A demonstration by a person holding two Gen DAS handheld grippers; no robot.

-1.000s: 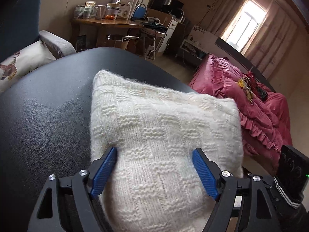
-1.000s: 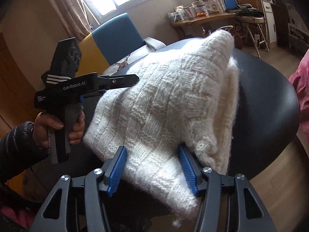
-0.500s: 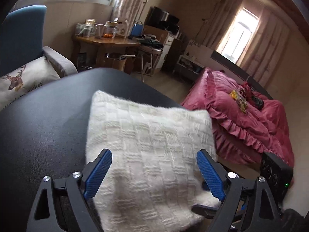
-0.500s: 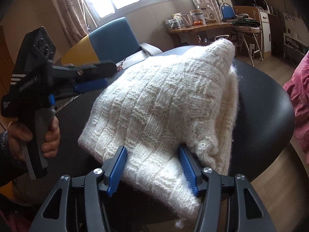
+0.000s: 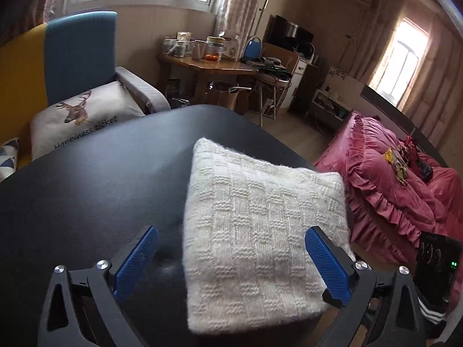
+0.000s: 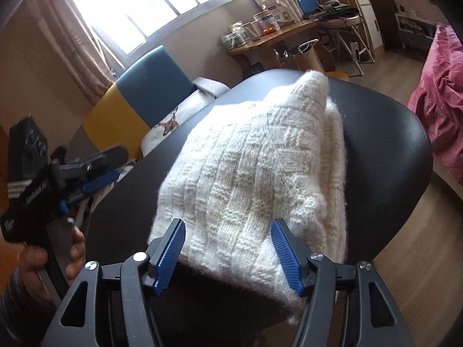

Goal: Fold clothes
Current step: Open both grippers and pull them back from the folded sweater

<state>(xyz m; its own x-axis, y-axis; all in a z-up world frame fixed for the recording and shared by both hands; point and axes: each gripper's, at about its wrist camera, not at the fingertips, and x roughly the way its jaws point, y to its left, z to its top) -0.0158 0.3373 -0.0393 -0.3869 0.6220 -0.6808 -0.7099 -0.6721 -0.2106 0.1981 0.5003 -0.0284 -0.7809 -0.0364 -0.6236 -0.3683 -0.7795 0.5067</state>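
Sweater: a cream basket-weave knit sweater [image 5: 260, 231], folded into a thick square pad, lies on the black table [image 5: 101, 188], towards the edge nearest the pink bed [image 5: 405, 190].
Left gripper: the left gripper [image 5: 231, 260] hangs above the near side of the table with its jaws wide open and nothing between them; its right blue pad [image 5: 327, 263] is over the sweater's near right part, its left blue pad [image 5: 136, 257] over bare table.
Right gripper: the right gripper [image 6: 228, 251] has its jaws apart on either side of the sweater's near corner; whether the pads touch the knit cannot be told.
Only in left wrist view: the sweater's flat top face and all its outline, the deer-print cushion [image 5: 84, 118] on the armchair beyond the table, the bed, and a slice of the right gripper's black body at the lower right.
Only in right wrist view: the folded layers stacked along the sweater's right edge, a far corner [image 6: 312, 86] standing up in a peak, and the left gripper [image 6: 107, 167] seen from the side, held by a hand [image 6: 49, 260] off the table's left edge, clear of the sweater.
Orientation: the pad is near square, so no long axis shows clearly; in the left wrist view its sides run away from the camera, slightly turned to the right.
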